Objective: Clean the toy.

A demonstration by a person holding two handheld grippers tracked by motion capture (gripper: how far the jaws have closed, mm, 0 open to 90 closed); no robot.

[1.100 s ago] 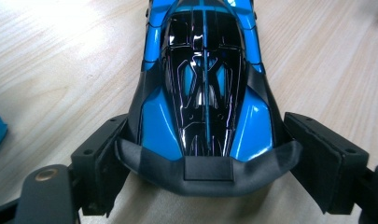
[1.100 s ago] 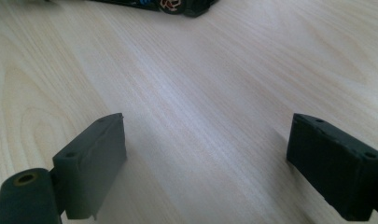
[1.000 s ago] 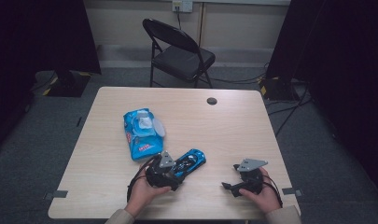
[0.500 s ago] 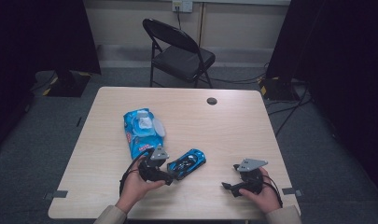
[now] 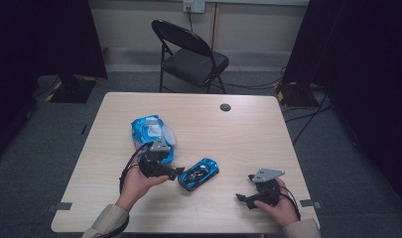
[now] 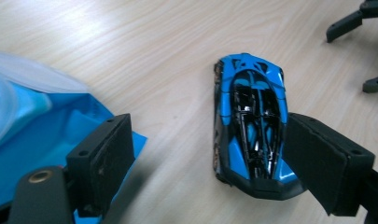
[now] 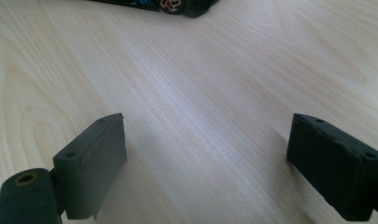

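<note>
A blue and black toy car (image 5: 199,173) lies on the wooden table (image 5: 248,139), near the front middle. My left gripper (image 5: 176,172) hovers just left of it, open, its jaws having just been opening, with nothing between them. In the left gripper view the car (image 6: 252,135) lies beside the right jaw of my left gripper (image 6: 207,140), not between the pads. A blue pack of wipes (image 5: 149,130) lies behind the left hand, and the wipes pack (image 6: 32,140) shows beneath the left jaw. My right gripper (image 5: 243,200) rests open at the front right; my right gripper (image 7: 205,140) has bare wood between its jaws.
A small black round disc (image 5: 225,106) sits near the table's far edge. A black folding chair (image 5: 191,54) stands beyond the table. Cables run over the floor at the back right. The table's front edge lies close under both hands.
My left hand has lifted and drawn back left from the car toward the wipes pack. The car and the right hand have stayed put.
</note>
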